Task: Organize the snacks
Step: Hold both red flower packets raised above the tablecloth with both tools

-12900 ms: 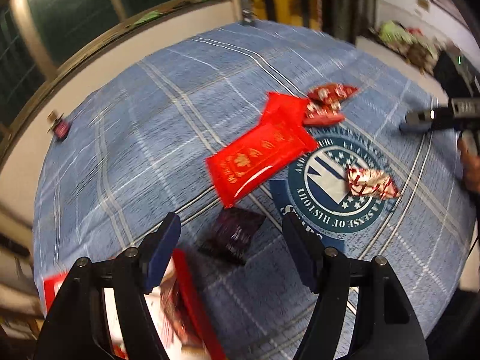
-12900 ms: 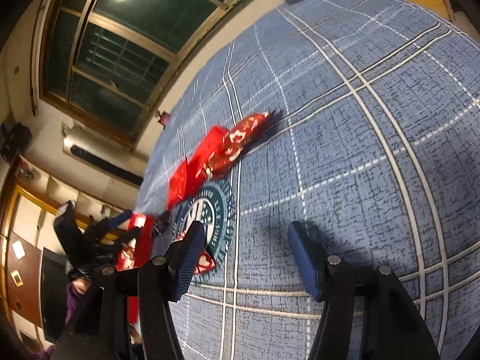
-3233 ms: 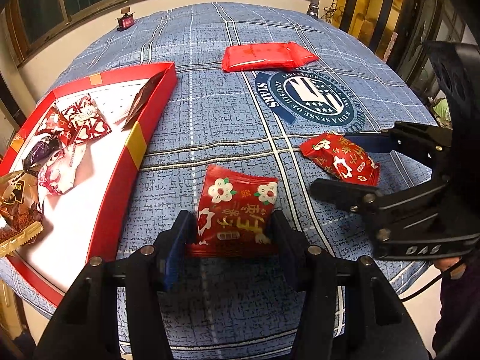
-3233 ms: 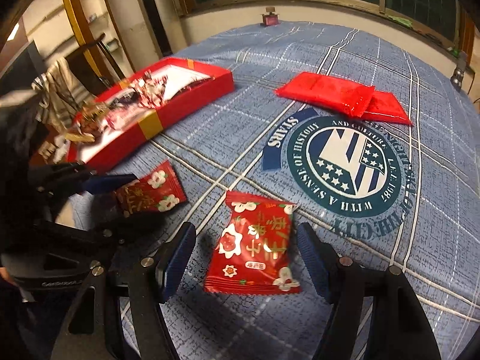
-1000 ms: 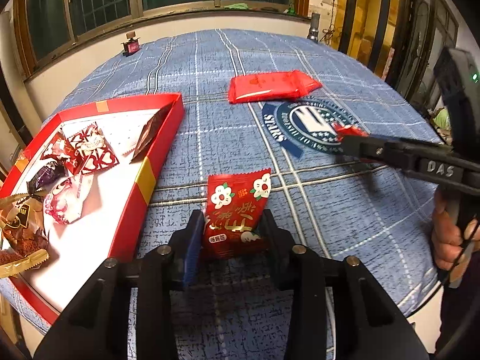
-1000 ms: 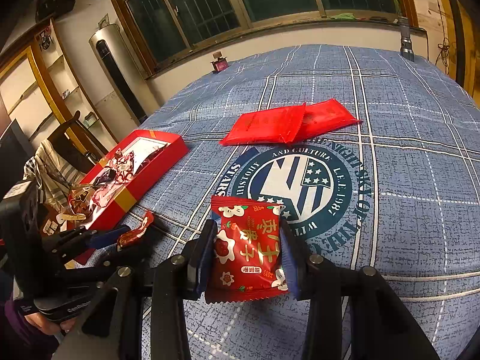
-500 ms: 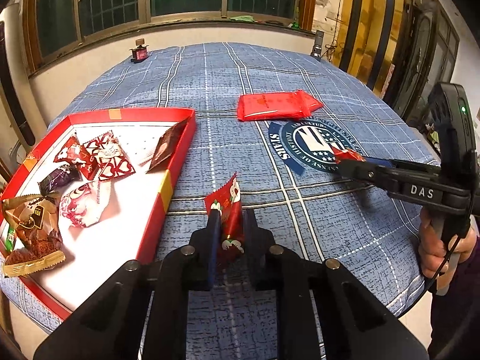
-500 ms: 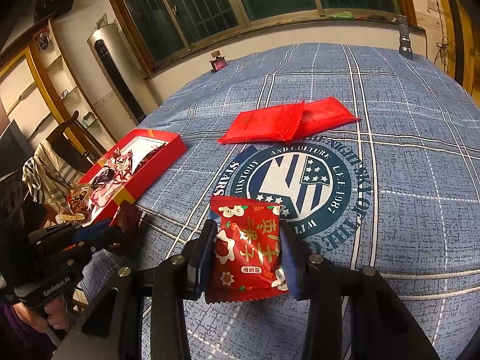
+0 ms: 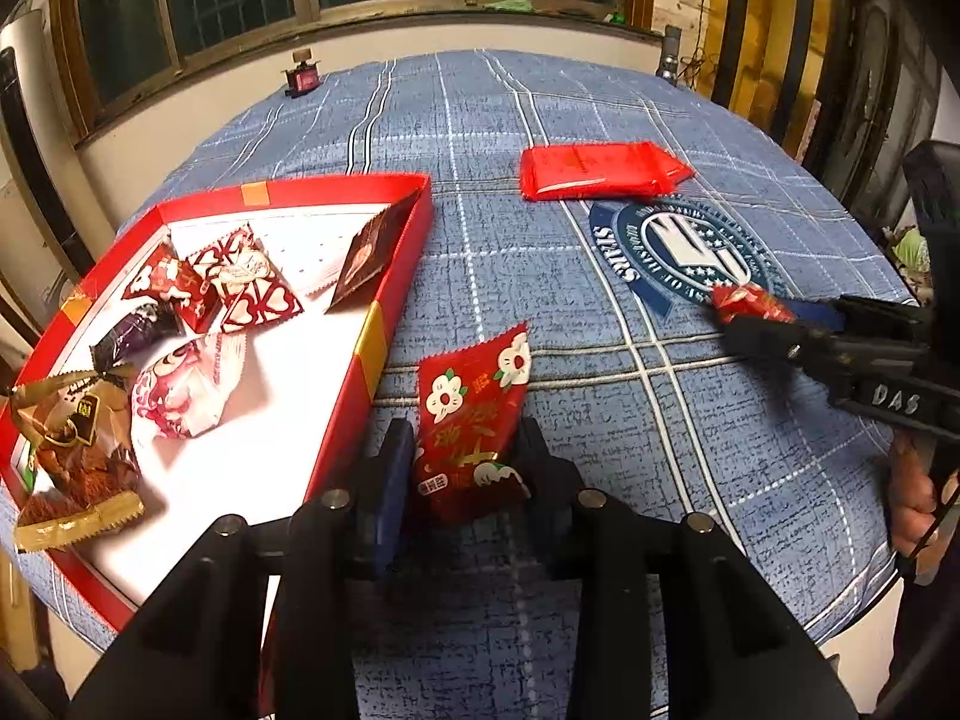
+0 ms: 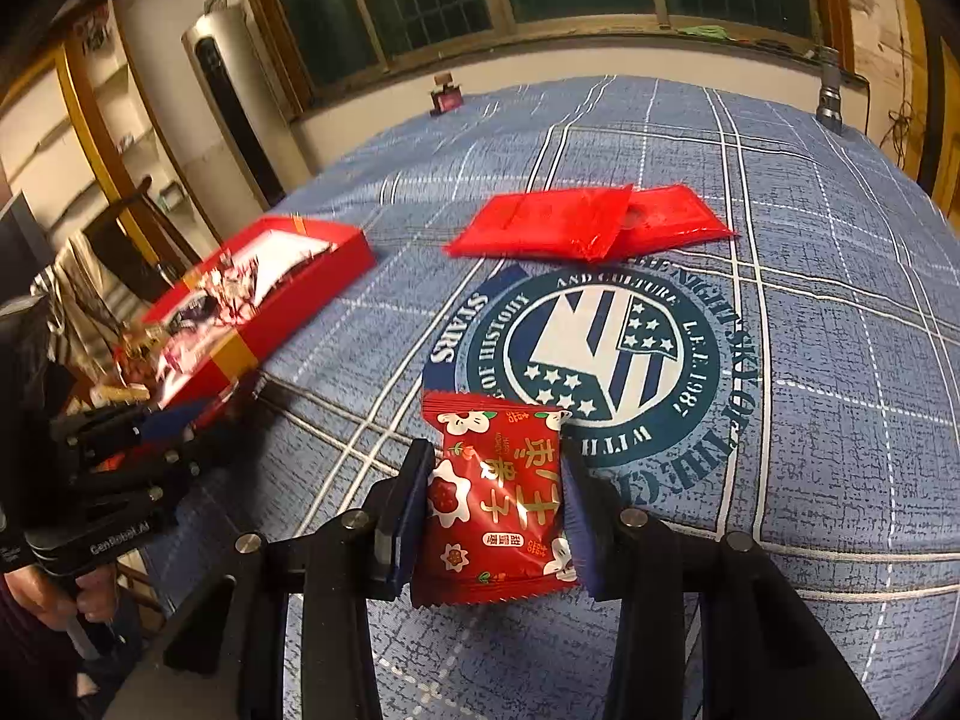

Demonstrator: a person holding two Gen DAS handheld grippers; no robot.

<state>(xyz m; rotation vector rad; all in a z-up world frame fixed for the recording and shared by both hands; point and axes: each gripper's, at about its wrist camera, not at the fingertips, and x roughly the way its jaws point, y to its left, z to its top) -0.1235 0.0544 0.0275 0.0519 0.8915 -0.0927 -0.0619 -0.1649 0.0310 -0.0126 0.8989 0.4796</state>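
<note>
Already several snacks lie in the red tray (image 9: 393, 294). We pinch one red packet (image 9: 471, 420) in the left gripper (image 9: 462, 468), its jaws opening beside the tray, another packet (image 10: 498, 504) in the right gripper (image 10: 495, 516), also opening; flat red pouches (image 10: 576, 222) remain on the cloth.

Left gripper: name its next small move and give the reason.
Probably carry the flower-print snack packet leftward over the red tray's wall: the left gripper, jaws opening, has it between its fingers beside the tray, where other snacks lie.
</note>
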